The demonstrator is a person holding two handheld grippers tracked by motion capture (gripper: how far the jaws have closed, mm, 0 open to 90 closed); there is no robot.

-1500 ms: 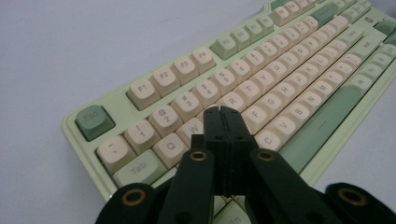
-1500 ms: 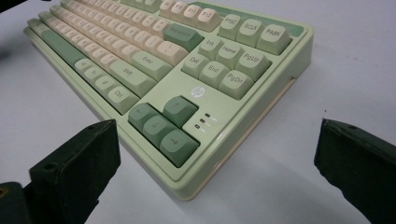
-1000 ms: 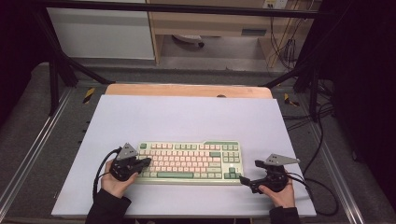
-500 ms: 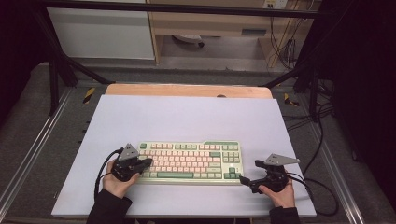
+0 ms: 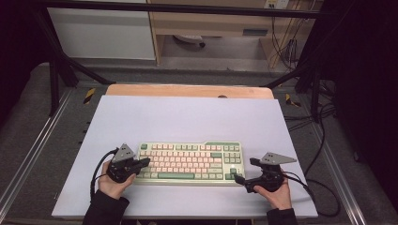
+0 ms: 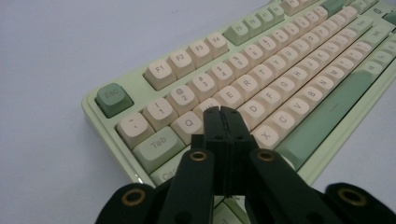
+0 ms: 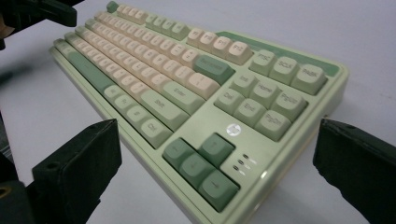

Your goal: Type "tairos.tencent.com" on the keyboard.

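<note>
A pale green keyboard (image 5: 190, 161) with cream and green keys lies flat at the front of the white table top (image 5: 187, 117). My left gripper (image 5: 144, 162) is shut, its tips low over the keyboard's left end. In the left gripper view the closed jaws (image 6: 220, 112) point at the keys near W and S on the keyboard (image 6: 280, 70); nothing is between them. My right gripper (image 5: 245, 171) stands open at the keyboard's right front corner. In the right gripper view its jaws (image 7: 215, 140) straddle the arrow-key corner of the keyboard (image 7: 187, 93) without touching it. The left gripper (image 7: 42, 11) shows far off.
A wooden strip (image 5: 187, 90) runs along the table's far edge. Black cables (image 5: 324, 187) trail off the right side near the right hand. Dark frame bars (image 5: 61, 70) and a cabinet (image 5: 211, 23) stand behind. The table top beyond the keyboard is bare.
</note>
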